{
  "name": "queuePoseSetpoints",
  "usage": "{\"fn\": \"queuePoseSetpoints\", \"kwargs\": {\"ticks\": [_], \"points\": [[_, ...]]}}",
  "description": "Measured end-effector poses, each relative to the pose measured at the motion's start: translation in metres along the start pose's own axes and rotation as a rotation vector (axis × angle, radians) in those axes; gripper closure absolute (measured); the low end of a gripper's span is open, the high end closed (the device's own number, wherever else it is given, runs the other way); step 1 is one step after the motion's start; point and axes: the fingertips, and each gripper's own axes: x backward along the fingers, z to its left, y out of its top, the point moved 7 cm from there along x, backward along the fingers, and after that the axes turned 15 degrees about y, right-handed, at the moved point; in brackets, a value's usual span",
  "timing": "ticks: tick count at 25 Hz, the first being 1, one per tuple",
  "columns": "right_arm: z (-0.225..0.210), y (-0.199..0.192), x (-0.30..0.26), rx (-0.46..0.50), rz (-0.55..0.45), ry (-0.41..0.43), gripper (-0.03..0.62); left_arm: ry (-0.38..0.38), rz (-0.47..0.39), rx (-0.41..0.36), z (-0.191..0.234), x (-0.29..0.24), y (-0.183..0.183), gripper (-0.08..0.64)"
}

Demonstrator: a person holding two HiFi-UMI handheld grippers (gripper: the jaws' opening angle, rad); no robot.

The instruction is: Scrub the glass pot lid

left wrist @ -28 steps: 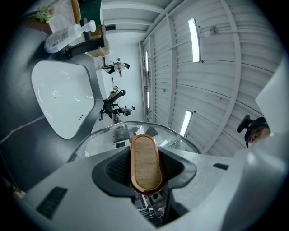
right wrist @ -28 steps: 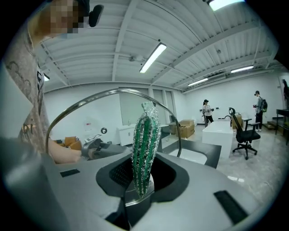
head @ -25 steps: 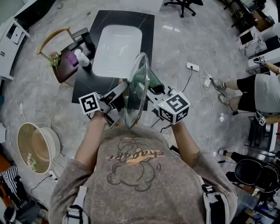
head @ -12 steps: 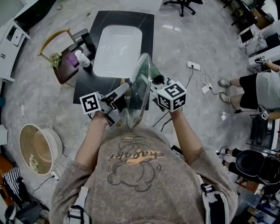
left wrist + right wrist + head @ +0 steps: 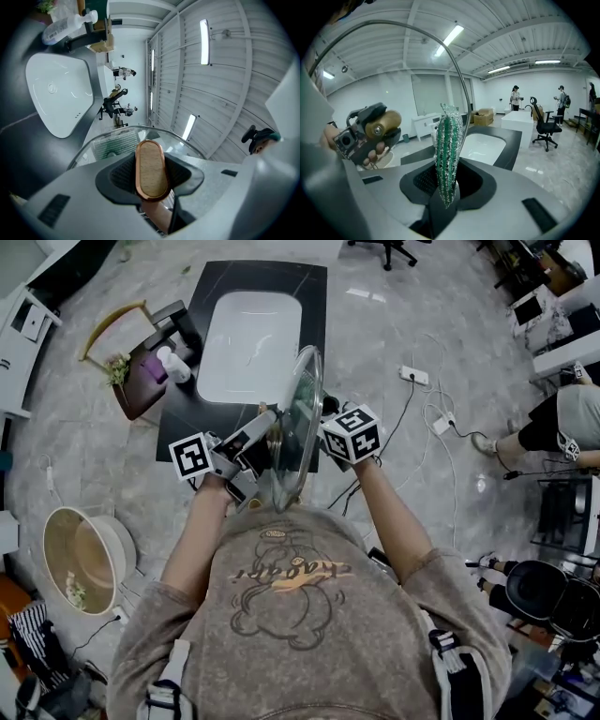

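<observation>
The glass pot lid stands on edge between my two grippers, above the counter's near edge. My left gripper is shut on the lid's oblong wooden handle with a copper rim, and the lid's glass curves beyond it. My right gripper is shut on a green and silver scrubber, which stands upright against the lid's far face. The lid's rim arcs overhead in the right gripper view. Through the glass there I see the left gripper.
A white basin sits in a black counter, with a spray bottle at its left. A round tub stands on the floor at lower left. Cables and a power strip lie to the right, near a person's legs.
My right gripper has sunk along the lid's face with the scrubber, shifting left and up in the head view. The left gripper and the lid have stayed nearly still.
</observation>
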Motion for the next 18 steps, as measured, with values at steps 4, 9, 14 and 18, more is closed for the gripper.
{"fn": "queuePoseSetpoints", "kwargs": {"ticks": [4, 9, 14, 18], "points": [[-0.002, -0.010, -0.006, -0.025, 0.008, 0.018, 0.499, 0.018, -0.006, 0.021, 0.004, -0.001, 0.000, 0.388], [0.008, -0.020, -0.013, -0.018, 0.048, 0.059, 0.499, 0.016, -0.047, 0.083, 0.011, 0.001, 0.004, 0.389], [0.027, -0.033, -0.017, -0.003, 0.090, 0.135, 0.499, 0.005, -0.092, 0.101, 0.011, 0.003, 0.014, 0.390], [0.043, -0.040, -0.021, 0.025, 0.134, 0.185, 0.499, 0.007, -0.118, 0.096, 0.013, 0.004, 0.021, 0.389]]}}
